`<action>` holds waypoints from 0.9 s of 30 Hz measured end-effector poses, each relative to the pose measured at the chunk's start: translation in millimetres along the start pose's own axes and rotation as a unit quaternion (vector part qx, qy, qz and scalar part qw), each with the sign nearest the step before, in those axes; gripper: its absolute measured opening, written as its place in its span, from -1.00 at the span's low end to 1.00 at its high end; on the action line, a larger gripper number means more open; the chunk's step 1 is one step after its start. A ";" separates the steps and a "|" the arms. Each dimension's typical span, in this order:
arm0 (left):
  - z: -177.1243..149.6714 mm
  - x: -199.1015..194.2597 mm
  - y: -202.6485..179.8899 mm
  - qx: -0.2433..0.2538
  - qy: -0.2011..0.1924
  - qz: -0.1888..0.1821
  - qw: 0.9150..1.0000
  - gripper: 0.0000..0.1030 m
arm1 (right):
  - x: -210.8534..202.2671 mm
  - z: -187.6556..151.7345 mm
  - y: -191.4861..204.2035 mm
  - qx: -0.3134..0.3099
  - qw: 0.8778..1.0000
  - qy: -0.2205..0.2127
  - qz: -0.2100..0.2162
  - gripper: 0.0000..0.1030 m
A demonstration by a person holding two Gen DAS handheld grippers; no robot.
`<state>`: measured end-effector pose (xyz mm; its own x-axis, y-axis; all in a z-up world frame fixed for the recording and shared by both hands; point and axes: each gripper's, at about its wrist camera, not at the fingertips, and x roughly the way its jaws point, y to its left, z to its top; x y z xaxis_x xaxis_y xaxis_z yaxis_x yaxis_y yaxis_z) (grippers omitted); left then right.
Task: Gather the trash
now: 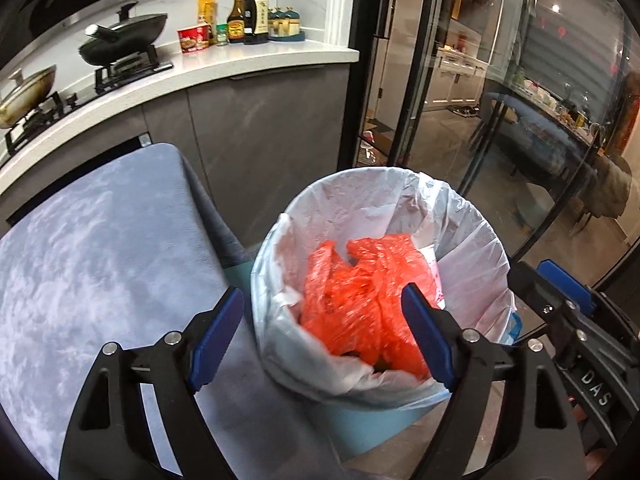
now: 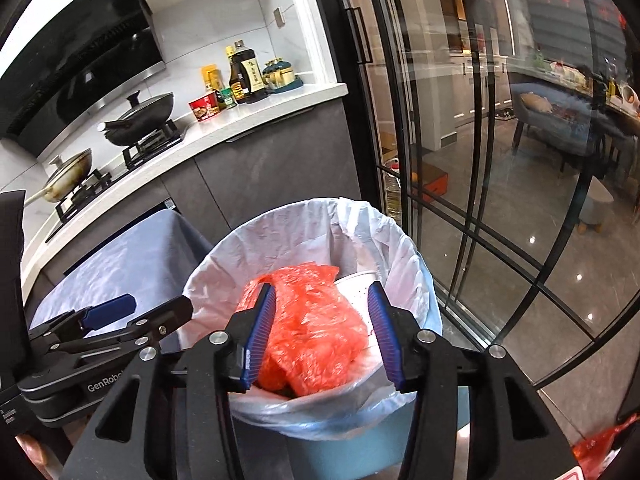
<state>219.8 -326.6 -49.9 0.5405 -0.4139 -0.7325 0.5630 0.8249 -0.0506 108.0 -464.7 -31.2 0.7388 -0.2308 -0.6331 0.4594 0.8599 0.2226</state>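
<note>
a: where red bag (image 1: 362,300)?
b: down in bin (image 1: 384,412), on top of white liner (image 1: 472,256). crumpled up.
a: and left gripper (image 1: 324,336)?
b: over near rim, wide open, nothing held. one pad (image 1: 218,334) above grey cloth (image 1: 100,248), other over bag.
a: right gripper (image 2: 322,334)?
b: above bin too, wide open, nothing pinched. red bag between pads, not squeezed.
a: around bin?
b: counter (image 2: 224,130) behind, with pans (image 2: 140,118) and bottles (image 2: 244,74). glass doors (image 2: 460,160) on right side.

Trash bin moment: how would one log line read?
left gripper: open, empty | right gripper: open, empty | red bag: in trash bin | white liner: on rim
</note>
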 end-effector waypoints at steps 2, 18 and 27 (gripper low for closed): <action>-4.3 -9.5 4.5 -0.003 -0.002 0.006 1.000 0.52 | -7.2 -2.1 6.5 -0.008 1.000 -0.002 0.001 -0.03; -39.7 -83.1 39.9 -0.047 -0.028 0.054 0.997 0.76 | -68.0 -30.4 59.1 -0.052 0.999 0.003 0.015 0.40; -68.2 -116.1 61.7 -0.075 -0.022 0.089 0.993 0.80 | -89.8 -50.2 82.3 -0.078 0.996 0.017 0.025 0.55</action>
<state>149.2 -201.4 -14.3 0.6519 -0.2705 -0.7084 0.3582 0.9333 -0.0267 54.7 -350.4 6.8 0.7412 -0.1723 -0.6488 0.3374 0.9312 0.1382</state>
